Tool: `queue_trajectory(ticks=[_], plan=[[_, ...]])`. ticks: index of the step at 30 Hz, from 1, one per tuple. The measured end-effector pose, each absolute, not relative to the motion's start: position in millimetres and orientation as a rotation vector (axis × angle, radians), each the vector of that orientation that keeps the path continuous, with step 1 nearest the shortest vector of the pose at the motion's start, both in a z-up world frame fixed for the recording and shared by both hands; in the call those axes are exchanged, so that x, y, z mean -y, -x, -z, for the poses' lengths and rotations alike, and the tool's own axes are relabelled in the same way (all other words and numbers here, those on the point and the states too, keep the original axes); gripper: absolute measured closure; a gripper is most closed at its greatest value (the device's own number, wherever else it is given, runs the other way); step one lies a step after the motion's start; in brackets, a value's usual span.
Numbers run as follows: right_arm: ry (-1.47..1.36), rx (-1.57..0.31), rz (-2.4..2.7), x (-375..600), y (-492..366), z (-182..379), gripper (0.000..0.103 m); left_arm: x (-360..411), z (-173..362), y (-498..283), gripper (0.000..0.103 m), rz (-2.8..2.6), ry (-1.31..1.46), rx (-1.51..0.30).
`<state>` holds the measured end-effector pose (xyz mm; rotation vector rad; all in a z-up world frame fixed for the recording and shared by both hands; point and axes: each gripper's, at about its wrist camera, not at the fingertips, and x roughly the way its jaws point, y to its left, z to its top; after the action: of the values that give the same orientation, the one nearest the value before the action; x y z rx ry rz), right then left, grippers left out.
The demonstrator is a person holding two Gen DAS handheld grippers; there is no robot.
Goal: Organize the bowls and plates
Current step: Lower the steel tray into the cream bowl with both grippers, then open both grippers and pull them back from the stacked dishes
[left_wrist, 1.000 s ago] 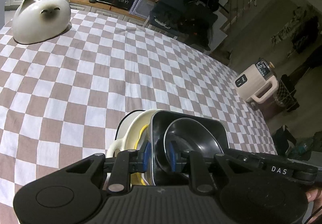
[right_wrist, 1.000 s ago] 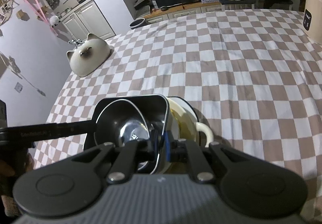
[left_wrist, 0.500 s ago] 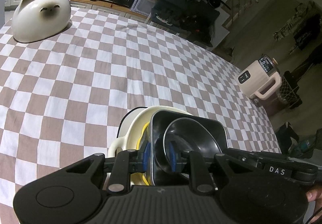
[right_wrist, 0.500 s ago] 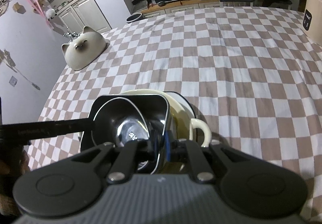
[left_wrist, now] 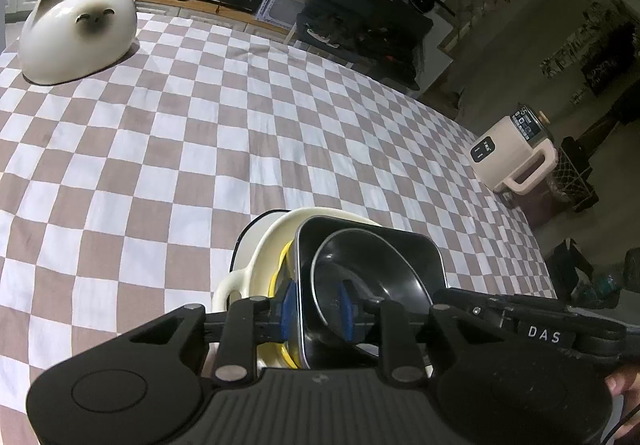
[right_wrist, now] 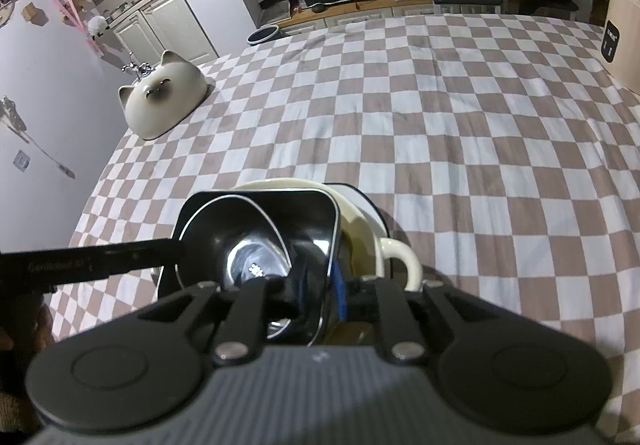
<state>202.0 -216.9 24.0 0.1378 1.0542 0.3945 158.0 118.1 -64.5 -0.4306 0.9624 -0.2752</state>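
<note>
my left gripper (left_wrist: 315, 310) and right gripper (right_wrist: 320, 287) straddle the black tray's (left_wrist: 404, 245) walls, jaws opening. cat bowl (left_wrist: 78, 37) sits upper left.

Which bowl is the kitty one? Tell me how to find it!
Look at the big brown-and-white checkered tablecloth. Go to its far corner, away from the stack of nested dishes. There, alone and upside down, sits the cream ceramic cat-face bowl. It is the only dish with two pointy ears and a dark smiling face.
</note>
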Motion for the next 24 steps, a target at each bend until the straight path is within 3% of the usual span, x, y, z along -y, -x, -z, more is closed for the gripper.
queue_trajectory(ticks=[8,10,18,24], plan=[[-0.096,-1.042,-0.379,218,-201,-27,0.055,-120,57,-152,0.055,0.252,0.412,-0.976],[-0.099,-1.025,-0.373,221,-198,-31,0.049,-124,54,-149,0.040,0.244,0.418,-0.966],[-0.092,-0.900,-0.306,232,-181,-52,0.013,-143,33,-128,0.007,0.201,0.472,-0.896],[-0.104,-0.767,-0.268,249,-162,-71,0.000,-154,13,-108,0.000,0.156,0.472,-0.821]])
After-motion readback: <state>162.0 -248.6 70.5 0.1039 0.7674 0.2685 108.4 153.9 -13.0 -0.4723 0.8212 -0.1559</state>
